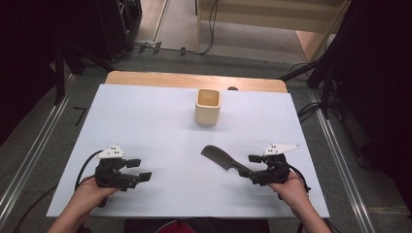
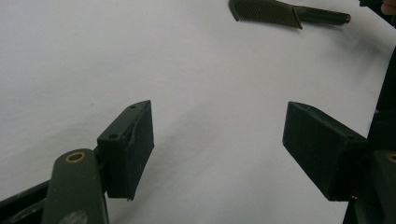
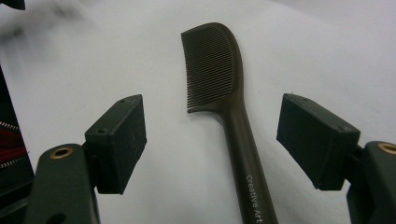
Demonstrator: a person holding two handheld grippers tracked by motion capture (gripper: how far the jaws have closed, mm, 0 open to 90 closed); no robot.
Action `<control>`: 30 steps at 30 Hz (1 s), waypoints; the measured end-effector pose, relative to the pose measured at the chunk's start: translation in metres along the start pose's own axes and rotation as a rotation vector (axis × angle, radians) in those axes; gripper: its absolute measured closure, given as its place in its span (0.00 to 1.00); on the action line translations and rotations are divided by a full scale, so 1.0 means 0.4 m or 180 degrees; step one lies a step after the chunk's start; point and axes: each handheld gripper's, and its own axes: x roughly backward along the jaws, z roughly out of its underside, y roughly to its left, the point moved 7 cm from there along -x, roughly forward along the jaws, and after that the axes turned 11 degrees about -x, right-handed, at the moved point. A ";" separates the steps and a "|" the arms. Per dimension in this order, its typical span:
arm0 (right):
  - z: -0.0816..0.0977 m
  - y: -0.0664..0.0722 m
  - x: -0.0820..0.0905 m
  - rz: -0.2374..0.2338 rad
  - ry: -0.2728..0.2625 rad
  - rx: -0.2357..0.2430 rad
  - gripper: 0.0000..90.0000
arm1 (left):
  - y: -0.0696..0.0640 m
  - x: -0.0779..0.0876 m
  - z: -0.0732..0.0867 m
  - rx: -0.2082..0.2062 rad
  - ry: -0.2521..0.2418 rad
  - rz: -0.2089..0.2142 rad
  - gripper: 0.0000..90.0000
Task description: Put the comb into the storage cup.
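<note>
The comb (image 3: 219,79) at the centre of the right gripper view looks like dark, matt plastic, its fine teeth evenly moulded and its smooth handle printed with pale lettering. The sheet (image 1: 145,126) covering the bench (image 1: 194,79) is white, matt and smooth like paper or thin board, while the bench edge showing at the upper middle of the high view is light wood. The square cup (image 1: 208,107) there looks like pale wood with a dull finish. Both grippers' pads (image 3: 123,140) are black, matt and slightly scuffed; brass-coloured metal eyelets (image 3: 61,152) sit in the dark plastic arms.
</note>
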 end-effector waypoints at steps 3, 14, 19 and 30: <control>0.000 0.001 0.000 -0.0001 0.0003 0.0001 0.25 | 0.000 0.001 -0.001 0.0002 -0.0008 -0.0001 0.29; -0.002 0.004 0.003 -0.0048 -0.0037 0.0000 0.25 | -0.002 -0.002 -0.001 0.0009 0.0009 0.0012 0.29; -0.001 0.005 0.003 -0.0053 -0.0032 0.0006 0.25 | 0.001 0.000 0.000 0.0013 0.0005 0.0008 0.29; 0.000 0.004 0.002 -0.0056 -0.0014 -0.0016 0.25 | 0.002 -0.002 0.000 0.0012 0.0007 0.0003 0.29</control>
